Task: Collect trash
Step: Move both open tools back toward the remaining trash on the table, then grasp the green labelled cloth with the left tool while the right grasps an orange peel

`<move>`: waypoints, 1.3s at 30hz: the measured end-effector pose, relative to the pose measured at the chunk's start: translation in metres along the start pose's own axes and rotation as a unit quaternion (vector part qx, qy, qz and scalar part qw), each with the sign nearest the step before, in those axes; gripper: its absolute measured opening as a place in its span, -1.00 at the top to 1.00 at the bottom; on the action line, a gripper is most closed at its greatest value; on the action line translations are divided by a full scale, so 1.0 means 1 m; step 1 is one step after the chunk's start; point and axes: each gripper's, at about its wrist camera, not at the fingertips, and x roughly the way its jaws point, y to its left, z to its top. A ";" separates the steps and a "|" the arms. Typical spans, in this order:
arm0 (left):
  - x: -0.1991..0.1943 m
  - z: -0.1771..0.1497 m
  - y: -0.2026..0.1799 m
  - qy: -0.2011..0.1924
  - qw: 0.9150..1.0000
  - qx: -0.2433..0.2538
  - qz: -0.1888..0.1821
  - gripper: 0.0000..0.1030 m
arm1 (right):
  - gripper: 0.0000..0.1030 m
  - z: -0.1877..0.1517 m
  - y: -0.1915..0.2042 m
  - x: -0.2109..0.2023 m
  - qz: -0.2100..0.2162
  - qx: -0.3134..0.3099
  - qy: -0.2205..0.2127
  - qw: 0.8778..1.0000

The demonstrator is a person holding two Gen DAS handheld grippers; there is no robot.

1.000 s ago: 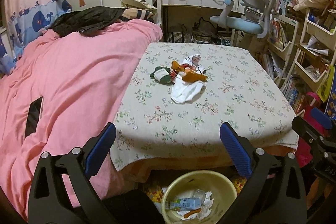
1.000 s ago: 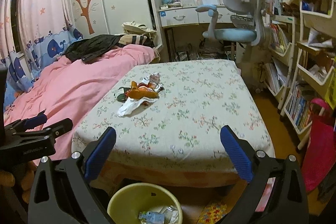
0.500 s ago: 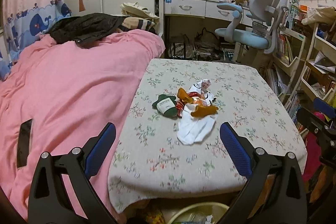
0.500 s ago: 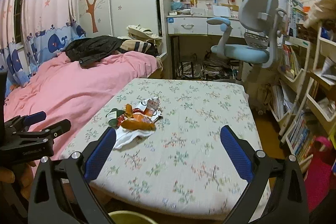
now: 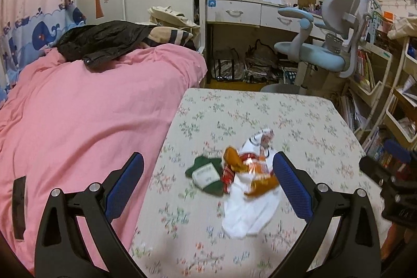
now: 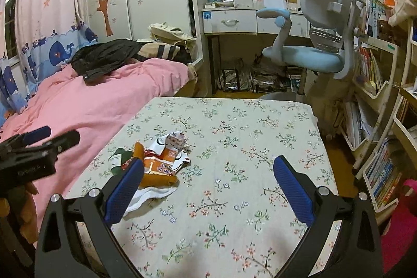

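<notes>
Your left gripper point(image 5: 208, 186) and right gripper point(image 6: 207, 188) both stand with jaws spread wide, holding nothing. The trash lies in one heap on the table point(image 6: 260, 127): an orange wrapper point(image 6: 157, 170) atop a white wrapper point(image 5: 247, 215), with a green packet point(image 5: 206, 175) touching at its 9 o'clock. In the left view the heap sits between the fingers, toward 3 o'clock. Expect all of it to be light, thin, crinkly and slippery. Pinch a raised, crumpled fold; flat film will likely slide.

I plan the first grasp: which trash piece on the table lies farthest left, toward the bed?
The green wrapper, dark green with a white label, left of the orange packet.
</notes>
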 end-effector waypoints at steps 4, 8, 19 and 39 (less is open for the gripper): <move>0.011 0.003 0.002 0.013 1.000 -0.013 -0.007 -0.86 | -0.85 0.000 -0.002 0.010 0.013 0.013 0.020 1.000; 0.012 0.003 0.003 0.011 1.000 -0.011 0.000 -0.86 | -0.85 0.000 0.000 0.013 0.016 0.007 0.026 1.000; 0.016 0.006 0.010 0.016 0.999 -0.029 -0.003 -0.86 | -0.85 0.000 0.014 0.024 0.026 -0.009 0.038 0.999; 0.028 0.019 0.055 0.043 0.994 -0.083 0.056 -0.86 | -0.85 -0.020 0.066 0.080 0.091 -0.122 0.117 0.981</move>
